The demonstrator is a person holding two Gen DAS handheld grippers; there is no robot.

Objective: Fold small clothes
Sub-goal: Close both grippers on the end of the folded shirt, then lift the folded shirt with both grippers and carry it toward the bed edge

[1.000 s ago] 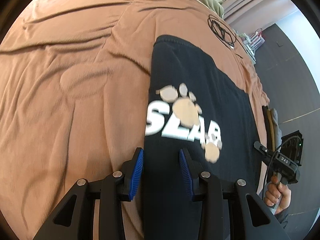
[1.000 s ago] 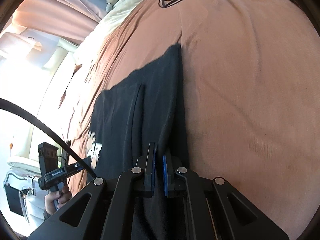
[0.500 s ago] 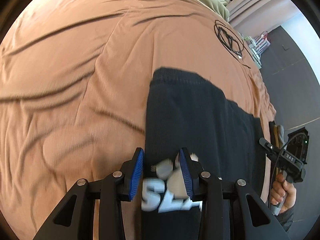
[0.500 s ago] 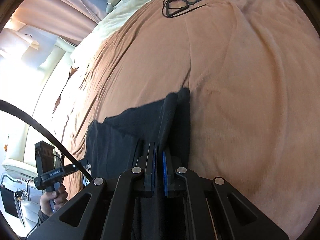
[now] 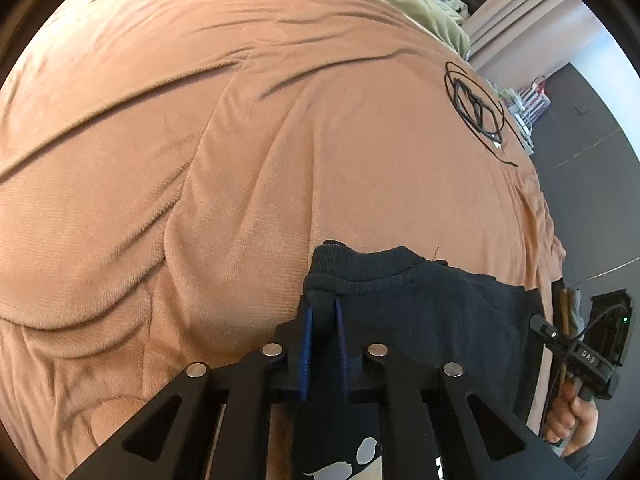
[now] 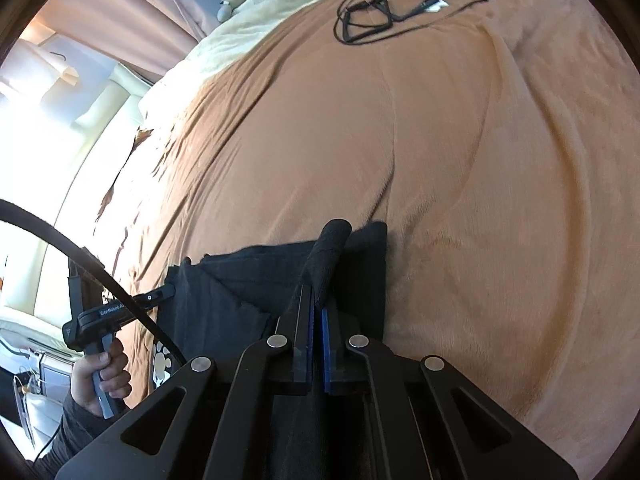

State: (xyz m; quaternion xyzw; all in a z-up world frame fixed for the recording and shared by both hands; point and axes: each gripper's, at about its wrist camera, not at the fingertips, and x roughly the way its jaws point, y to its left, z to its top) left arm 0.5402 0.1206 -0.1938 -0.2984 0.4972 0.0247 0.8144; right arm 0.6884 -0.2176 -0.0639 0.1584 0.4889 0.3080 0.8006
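Black knit, a small top with a ribbed band: the black shirt (image 5: pixel 420 312) lies on the brown blanket (image 5: pixel 200 160) covering the bed, its far edge running crosswise between the two grippers. Left gripper (image 5: pixel 322 308) has just been closing, with a bunch of the ribbed hem between its blue pads; the pinch looks seated. Right gripper (image 6: pixel 316 304) is clamped on a rolled tuck of the same edge at the opposite corner. Cloth spans from one tool to the other, so its long axis runs hand to hand and the body trails back toward the person. White paw print (image 6: pixel 162 354) shows on the near part. Fabric looks soft and limp and will likely sag unless both corners travel together. Black cable (image 6: pixel 384 8) lies far up the blanket, well apart.
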